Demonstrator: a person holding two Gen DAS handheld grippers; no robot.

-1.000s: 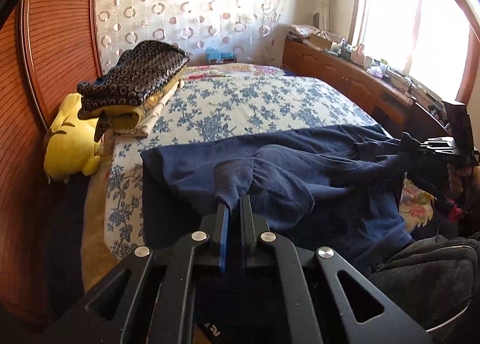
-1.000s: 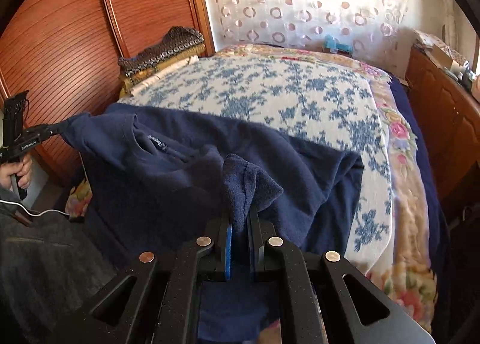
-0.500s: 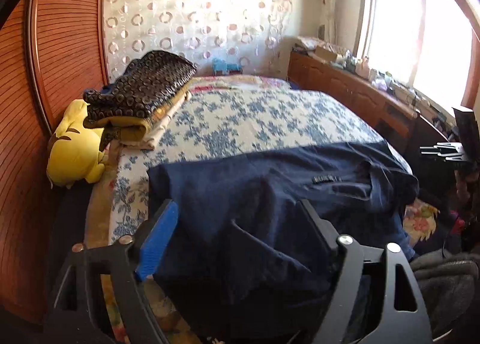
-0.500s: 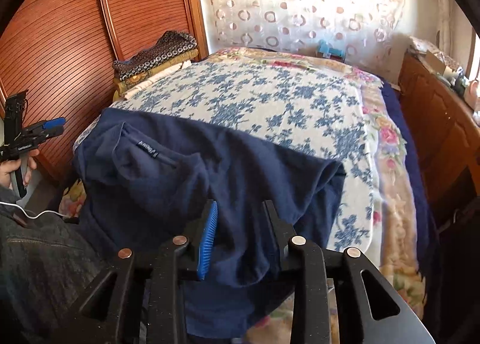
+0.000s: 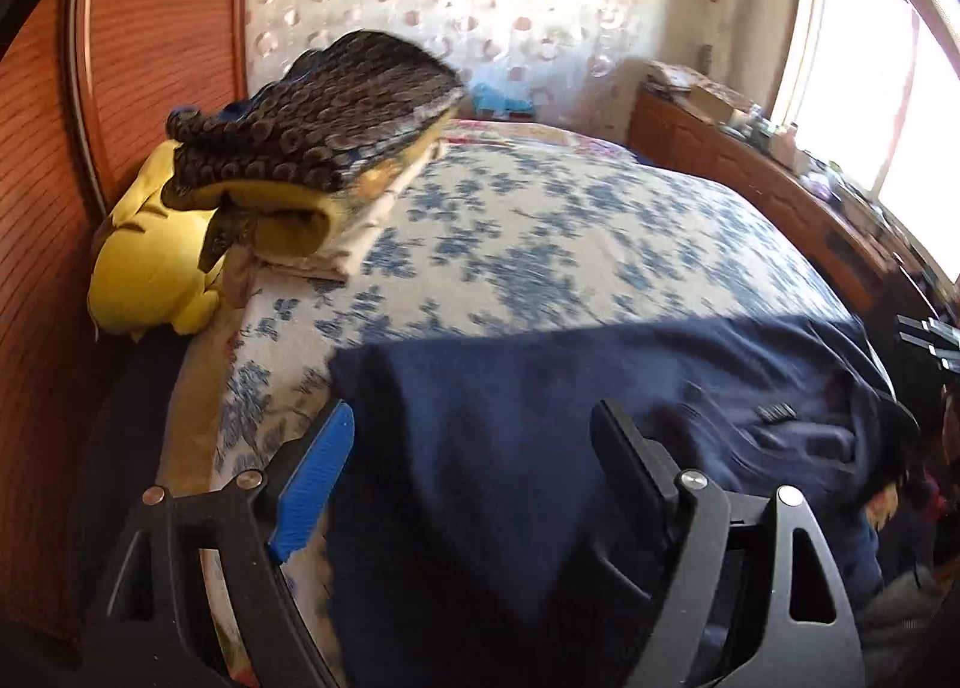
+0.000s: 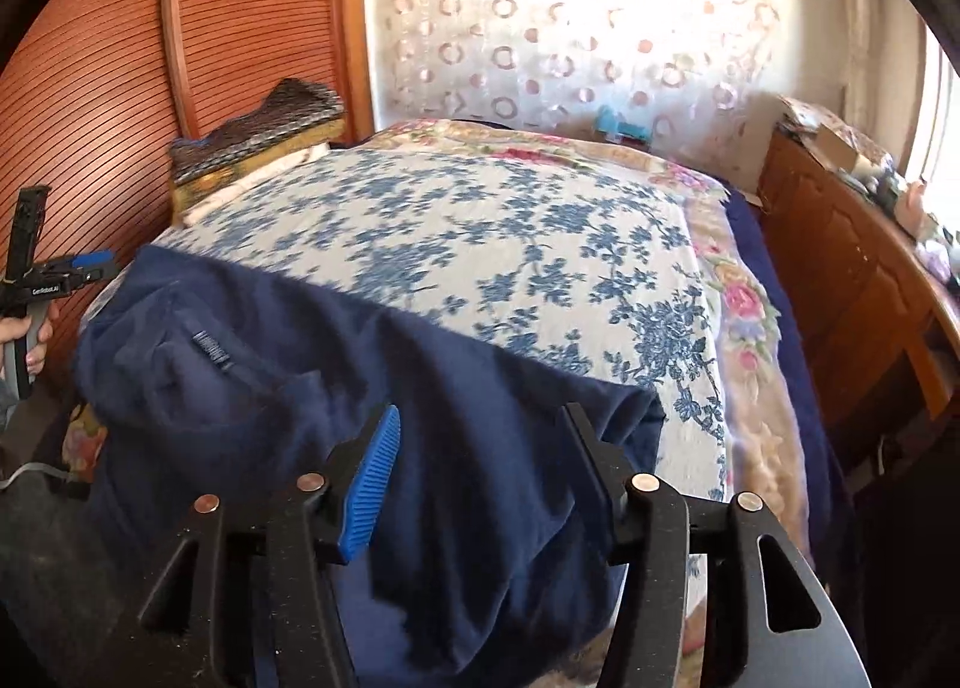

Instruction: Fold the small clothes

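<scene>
A navy blue garment point(image 5: 540, 448) lies spread across the near edge of the bed, its neck label point(image 6: 213, 352) facing up at the left end. My left gripper point(image 5: 474, 415) hangs open just above the garment's left part, with nothing pinched. My right gripper point(image 6: 480, 409) hovers over the right part; its jaws are opening, the cloth lies beneath them and the pads do not press it. In the right wrist view the left gripper point(image 6: 90, 265) shows at the left edge, held by a hand point(image 6: 36, 340). Part of the right gripper point(image 5: 930, 334) shows at the left wrist view's right edge.
The bed has a blue-flowered cover point(image 5: 540, 232). A stack of folded clothes point(image 5: 312, 148) and a yellow plush toy point(image 5: 150, 262) sit at its far left, by wooden sliding doors point(image 5: 36, 208). A cluttered wooden dresser point(image 6: 852, 268) runs along the right under a window.
Both grippers were shut on bunches of the navy cloth and have let go and opened. The garment has dropped flat on the bed. The left gripper has shifted leftward and lower.
</scene>
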